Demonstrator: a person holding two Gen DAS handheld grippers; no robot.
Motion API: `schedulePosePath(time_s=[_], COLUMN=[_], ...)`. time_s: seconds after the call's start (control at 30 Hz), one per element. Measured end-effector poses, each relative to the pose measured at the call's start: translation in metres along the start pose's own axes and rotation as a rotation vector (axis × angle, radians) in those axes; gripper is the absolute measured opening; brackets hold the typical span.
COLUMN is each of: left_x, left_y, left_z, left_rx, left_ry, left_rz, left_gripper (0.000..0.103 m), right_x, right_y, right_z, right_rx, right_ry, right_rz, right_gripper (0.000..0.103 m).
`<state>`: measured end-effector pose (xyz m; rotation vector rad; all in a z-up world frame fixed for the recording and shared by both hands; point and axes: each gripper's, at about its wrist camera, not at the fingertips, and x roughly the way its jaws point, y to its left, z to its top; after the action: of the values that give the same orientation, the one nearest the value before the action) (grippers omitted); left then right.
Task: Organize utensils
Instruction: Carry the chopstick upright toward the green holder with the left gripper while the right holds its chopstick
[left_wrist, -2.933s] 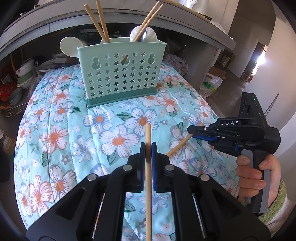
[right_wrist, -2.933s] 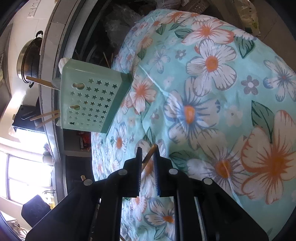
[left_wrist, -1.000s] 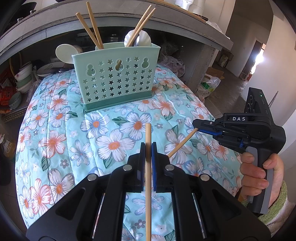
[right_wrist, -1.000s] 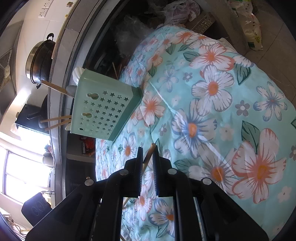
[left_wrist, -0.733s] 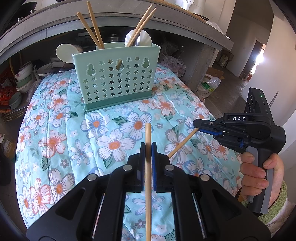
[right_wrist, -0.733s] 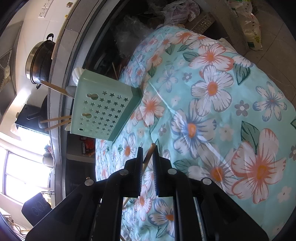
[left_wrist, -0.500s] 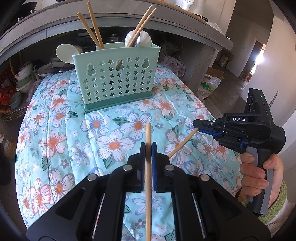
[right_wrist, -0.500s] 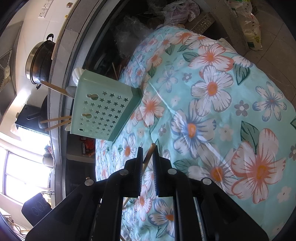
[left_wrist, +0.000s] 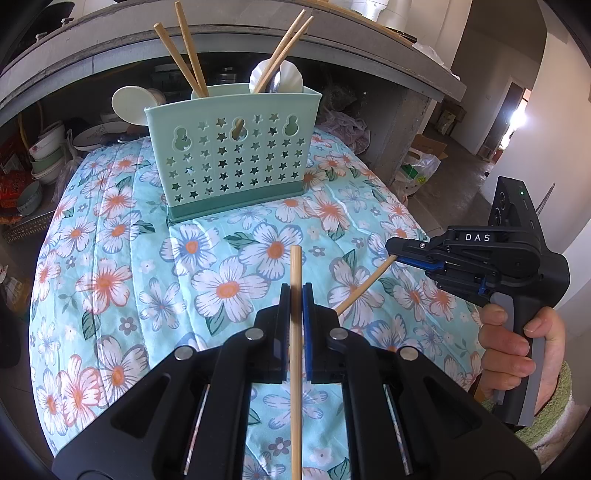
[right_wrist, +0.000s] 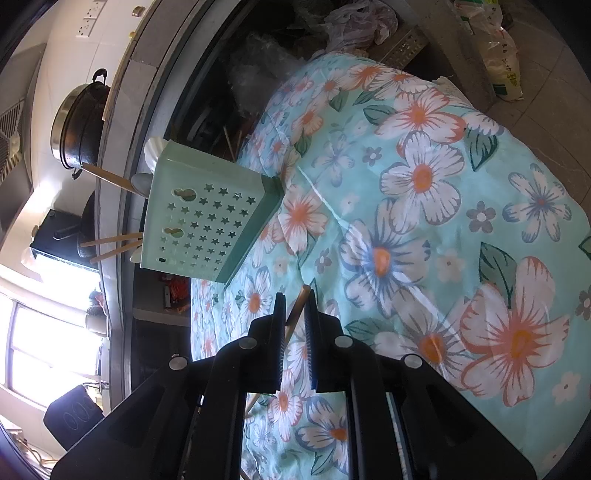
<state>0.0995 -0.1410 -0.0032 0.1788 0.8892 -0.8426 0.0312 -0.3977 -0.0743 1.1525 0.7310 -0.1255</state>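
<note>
A mint-green utensil holder (left_wrist: 232, 151) with star cut-outs stands at the far side of the floral cloth (left_wrist: 110, 258); it appears rolled sideways in the right wrist view (right_wrist: 207, 225). Several wooden chopsticks (left_wrist: 184, 51) and white spoons (left_wrist: 275, 75) stick out of it. My left gripper (left_wrist: 295, 295) is shut on a wooden chopstick (left_wrist: 295, 332) that points toward the holder. My right gripper (right_wrist: 295, 299), seen at the right edge of the left wrist view (left_wrist: 391, 251), is shut on another chopstick (right_wrist: 297, 308) that slants down toward the cloth (left_wrist: 364, 284).
Behind the holder runs a concrete counter (left_wrist: 332, 44) with bowls (left_wrist: 48, 147) stacked underneath on the left. A black pot (right_wrist: 79, 122) sits on the counter. Bags (left_wrist: 417, 173) lie on the floor to the right. A hand (left_wrist: 517, 350) grips the right tool.
Since nearly three seconds ago both grippers have drawn back a little from the holder. Over the last second nothing has moved.
</note>
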Motion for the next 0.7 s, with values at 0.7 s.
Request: schedulePosePath(time_s=[0.7], left_x=[-0.032], left_y=[0.006], left_z=[0.022], left_rx=[-0.049], left_ry=[-0.080], left_rz=[-0.074], left_gripper=[0.005], right_x=[-0.016], right_y=[0.015], right_z=[-0.002], right_rx=[-0.066], right_ry=[-0.064], right_rz=[0.007], right_gripper=[0.009])
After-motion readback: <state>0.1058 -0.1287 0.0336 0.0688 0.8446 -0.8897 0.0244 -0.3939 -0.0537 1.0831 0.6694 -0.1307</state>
